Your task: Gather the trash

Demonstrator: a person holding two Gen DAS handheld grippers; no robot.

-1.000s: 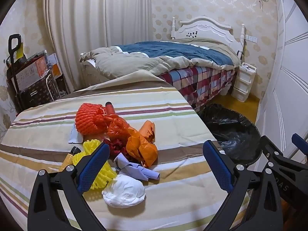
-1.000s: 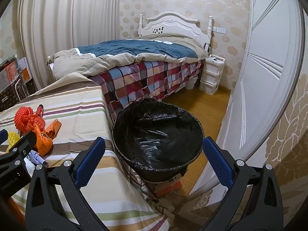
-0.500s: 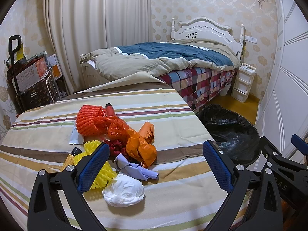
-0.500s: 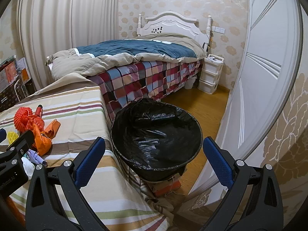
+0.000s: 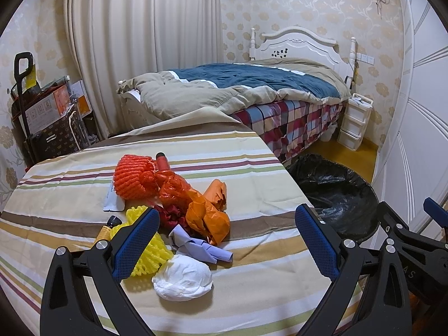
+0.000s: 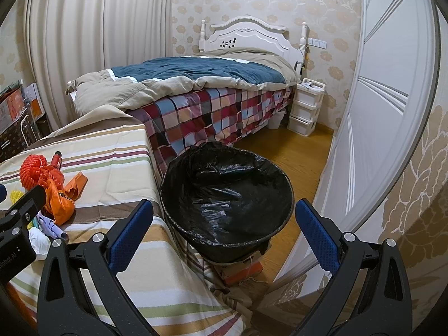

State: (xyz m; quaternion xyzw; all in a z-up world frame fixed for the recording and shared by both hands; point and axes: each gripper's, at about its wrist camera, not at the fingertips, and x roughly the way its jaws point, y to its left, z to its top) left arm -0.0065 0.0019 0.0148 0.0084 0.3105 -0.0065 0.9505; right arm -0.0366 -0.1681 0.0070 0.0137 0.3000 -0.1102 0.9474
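A pile of trash lies on the striped table (image 5: 252,184): an orange foam net (image 5: 133,176), orange plastic bags (image 5: 207,212), a yellow foam net (image 5: 148,249), a purple paper scrap (image 5: 201,245) and a white crumpled wad (image 5: 182,277). My left gripper (image 5: 226,243) is open and empty, just above the near end of the pile. My right gripper (image 6: 224,238) is open and empty, above the near rim of a bin lined with a black bag (image 6: 226,196), which stands right of the table. The bin also shows in the left wrist view (image 5: 336,193).
A bed (image 6: 196,89) with a checked cover stands behind the table and bin. A white drawer unit (image 6: 306,106) sits by the headboard. A white wardrobe door (image 6: 378,112) runs along the right. Boxes and a trolley (image 5: 47,117) stand at the far left.
Both grippers have lifted and drawn back slightly, so the table and bin sit a little lower in view. Both stay open and the trash has not moved.
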